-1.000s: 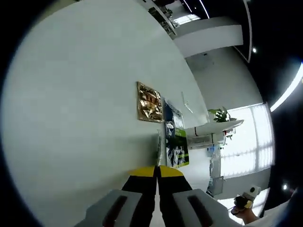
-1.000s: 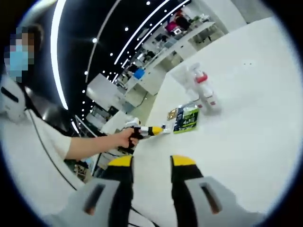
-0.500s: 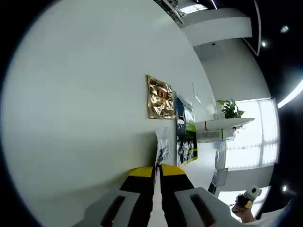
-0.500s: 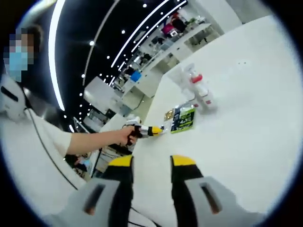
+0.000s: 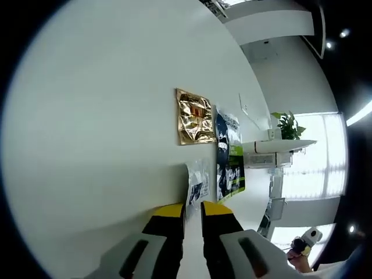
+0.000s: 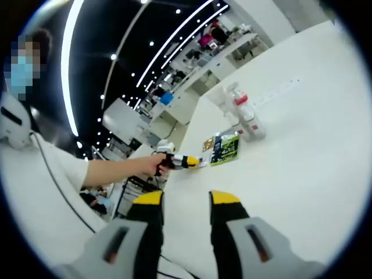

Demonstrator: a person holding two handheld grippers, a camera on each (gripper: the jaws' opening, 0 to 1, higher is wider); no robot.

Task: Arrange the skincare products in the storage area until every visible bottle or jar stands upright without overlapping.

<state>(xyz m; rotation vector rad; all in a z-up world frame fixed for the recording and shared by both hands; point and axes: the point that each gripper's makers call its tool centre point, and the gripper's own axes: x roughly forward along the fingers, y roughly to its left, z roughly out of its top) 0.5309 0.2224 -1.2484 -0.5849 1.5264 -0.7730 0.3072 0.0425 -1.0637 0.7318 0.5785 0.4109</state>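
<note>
Left gripper (image 5: 192, 210) low centre, jaws a narrow slit apart, tips at the near edge of a white sachet (image 5: 196, 185) flat on the white table (image 5: 87, 128). Gold sachet (image 5: 193, 117) and green-and-dark sachet (image 5: 229, 156) lie beyond. Right gripper (image 6: 185, 200) jaws apart, empty; red-capped bottle (image 6: 246, 116) upper centre, apparently lying down

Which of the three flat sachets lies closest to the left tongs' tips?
The small white sachet, just ahead of the left tongs; the gold sachet and green-and-blue sachet lie farther off.
</note>
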